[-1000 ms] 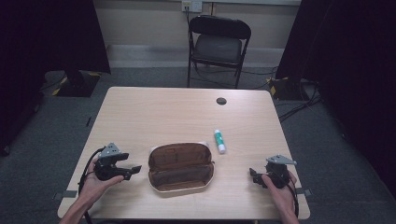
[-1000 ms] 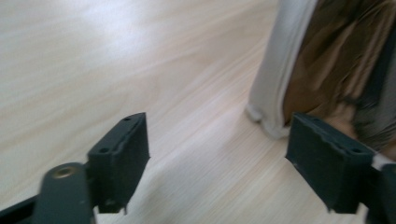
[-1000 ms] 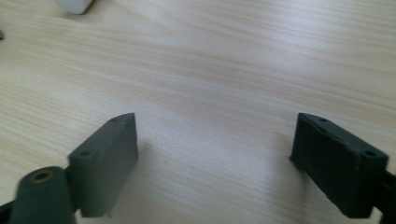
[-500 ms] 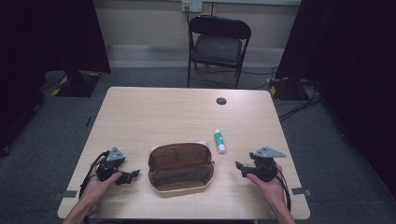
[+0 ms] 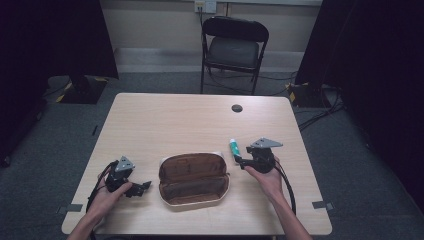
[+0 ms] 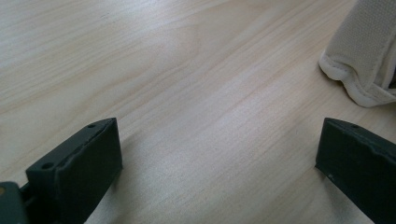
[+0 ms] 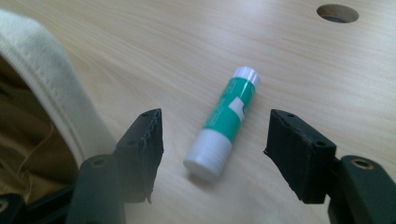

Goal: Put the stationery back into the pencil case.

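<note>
Right claw moved in, wide open astride glue stick | label unreadable | left claw wide open, empty

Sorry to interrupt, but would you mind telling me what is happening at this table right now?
A person holds a pair of tongs in each hand at a light wooden table. The right tongs are open, with a green and white glue stick lying on the table between the jaws, not yet gripped. The left tongs are open over bare wood beside an open brown zip pouch with a cream edge, touching nothing.
</note>
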{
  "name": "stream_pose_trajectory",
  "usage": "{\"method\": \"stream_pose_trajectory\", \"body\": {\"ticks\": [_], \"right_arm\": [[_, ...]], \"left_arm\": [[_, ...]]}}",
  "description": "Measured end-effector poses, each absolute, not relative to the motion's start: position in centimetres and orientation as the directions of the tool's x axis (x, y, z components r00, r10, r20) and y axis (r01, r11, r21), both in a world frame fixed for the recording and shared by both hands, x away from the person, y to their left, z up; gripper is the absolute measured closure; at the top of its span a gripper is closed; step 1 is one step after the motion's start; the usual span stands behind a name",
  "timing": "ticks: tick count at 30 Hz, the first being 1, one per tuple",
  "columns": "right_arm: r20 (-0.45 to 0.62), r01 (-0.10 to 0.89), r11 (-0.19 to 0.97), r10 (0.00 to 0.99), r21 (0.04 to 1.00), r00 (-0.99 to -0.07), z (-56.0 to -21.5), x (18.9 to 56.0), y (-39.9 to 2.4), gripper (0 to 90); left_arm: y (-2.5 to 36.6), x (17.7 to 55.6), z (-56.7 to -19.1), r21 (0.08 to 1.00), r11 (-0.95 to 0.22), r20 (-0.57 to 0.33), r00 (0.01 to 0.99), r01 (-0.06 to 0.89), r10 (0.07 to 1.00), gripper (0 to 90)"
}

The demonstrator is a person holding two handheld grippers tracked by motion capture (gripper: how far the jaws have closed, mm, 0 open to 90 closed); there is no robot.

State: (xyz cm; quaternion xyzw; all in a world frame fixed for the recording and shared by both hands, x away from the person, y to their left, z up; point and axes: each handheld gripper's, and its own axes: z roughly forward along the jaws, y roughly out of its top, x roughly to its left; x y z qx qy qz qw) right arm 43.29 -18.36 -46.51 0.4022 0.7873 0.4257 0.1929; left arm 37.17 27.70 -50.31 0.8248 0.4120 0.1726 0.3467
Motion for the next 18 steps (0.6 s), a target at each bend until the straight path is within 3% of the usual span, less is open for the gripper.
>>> {"method": "stream_pose_trajectory", "body": {"ticks": [11, 18], "right_arm": [[-0.002, 0.471, 0.365, 0.792, 0.803, -0.611, -47.9, 44.7, -16.8, 32.2], [-0.025, 0.484, 0.395, 0.794, 0.781, -0.607, -48.6, 44.7, -16.5, 38.1]], "left_arm": [[27.7, 37.2, -50.3, 0.712, -0.424, 0.001, 0.603, 0.56, 0.798, 0.0], [27.7, 37.1, -50.3, 0.712, -0.423, 0.003, 0.601, 0.56, 0.8, 0.2]]}}
